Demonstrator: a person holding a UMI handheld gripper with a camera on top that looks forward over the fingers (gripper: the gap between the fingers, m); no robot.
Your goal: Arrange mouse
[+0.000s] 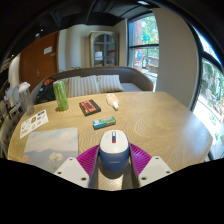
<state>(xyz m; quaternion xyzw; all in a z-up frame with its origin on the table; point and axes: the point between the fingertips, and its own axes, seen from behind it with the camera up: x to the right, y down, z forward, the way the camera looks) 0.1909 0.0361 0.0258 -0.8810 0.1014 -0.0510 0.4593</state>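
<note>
- Jaws: both white fingers with pink inner pads press on the flanks of the mouse, holding it just above the near edge of the table.
- Grey and white computer mouse with a small red mark on its scroll area: clamped between the pads, its nose pointing toward the far edge of the table.
- Round light-wood table: carries all the loose items; its grain runs across the surface.
- Pale grey rectangular mat: lies flat at the near left part of the table, just beside the left finger.
- Small green and white box: lies ahead of the mouse, near the table's middle.
- Red and black flat packet: lies beyond the green box.
- Tall green cylindrical cup: stands upright toward the far left edge.
- Printed paper sheet: lies at the left edge.
- Small white object: rests near the far edge; its kind cannot be told.
</note>
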